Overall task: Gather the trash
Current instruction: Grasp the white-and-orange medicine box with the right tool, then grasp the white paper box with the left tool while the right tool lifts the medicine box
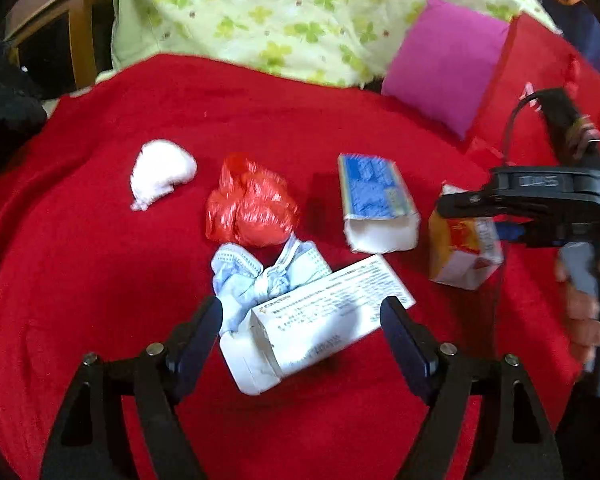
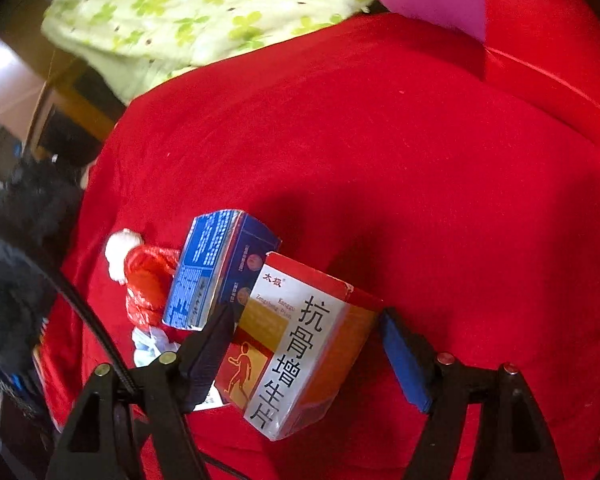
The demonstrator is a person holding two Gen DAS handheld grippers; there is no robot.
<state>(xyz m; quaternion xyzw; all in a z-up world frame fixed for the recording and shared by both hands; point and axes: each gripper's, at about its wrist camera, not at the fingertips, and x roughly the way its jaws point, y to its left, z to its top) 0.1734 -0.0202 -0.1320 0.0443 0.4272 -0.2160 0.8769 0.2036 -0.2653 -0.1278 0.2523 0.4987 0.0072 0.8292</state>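
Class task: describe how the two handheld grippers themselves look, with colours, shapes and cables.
Left gripper: black angular arms, silver rivets, dark pads. Right gripper: the same black frame, one blue pad, and a thin black cable beside it.

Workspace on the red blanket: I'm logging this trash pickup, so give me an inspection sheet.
Surface: red blanket, wrinkled.
Job's things: white wad, red plastic bag, blue box, crumpled face mask, white box, orange-and-white box.
Clutter: pink cushion, green floral cloth.
Grippers: left gripper open around white box; right gripper straddles orange-and-white box, far pad clear.
Cables: black cable by right gripper.
Surroundings: wooden furniture.
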